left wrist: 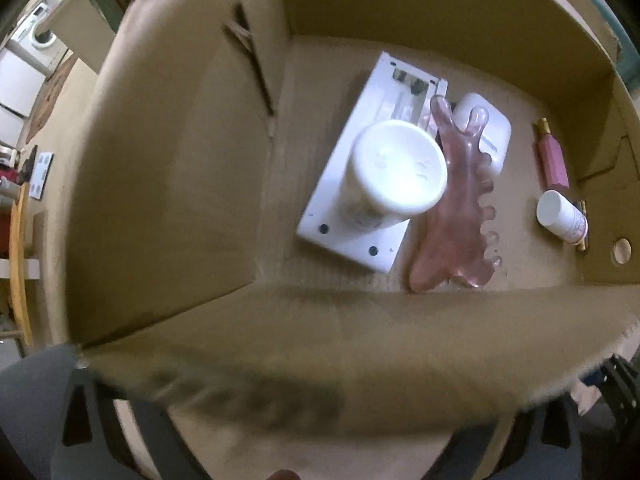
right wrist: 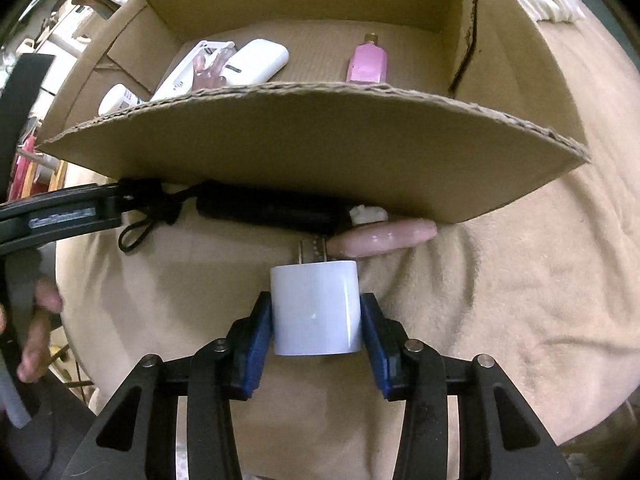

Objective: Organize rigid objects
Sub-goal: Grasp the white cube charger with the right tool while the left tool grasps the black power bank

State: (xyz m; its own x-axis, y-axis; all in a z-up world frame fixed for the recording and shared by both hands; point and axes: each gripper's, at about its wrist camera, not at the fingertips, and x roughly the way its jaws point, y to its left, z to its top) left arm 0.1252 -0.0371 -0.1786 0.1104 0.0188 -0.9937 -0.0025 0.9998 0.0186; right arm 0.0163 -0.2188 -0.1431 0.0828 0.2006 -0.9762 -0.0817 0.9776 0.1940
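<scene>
In the right wrist view my right gripper (right wrist: 317, 326) is shut on a white cylinder (right wrist: 316, 308), one blue pad against each side; it sits low over a beige blanket (right wrist: 500, 300). Just beyond lie a pink oblong piece (right wrist: 384, 236) and a black drawstring pouch (right wrist: 272, 208), half under the flap of a cardboard box (right wrist: 320, 152). In the left wrist view my left gripper (left wrist: 340, 408) hangs open over the box (left wrist: 180, 160), nothing between its blurred fingers (left wrist: 120, 420). Inside are a white jar (left wrist: 400, 168) on a white flat device (left wrist: 360, 240), and a pink comb-shaped tool (left wrist: 452, 216).
The box also holds a white power bank (left wrist: 496, 136), a pink perfume bottle (left wrist: 554, 160) and a small white bottle (left wrist: 560, 216). A person's hand (right wrist: 40, 320) shows at the left edge. Household clutter and a washing machine (left wrist: 40, 36) lie beyond the blanket.
</scene>
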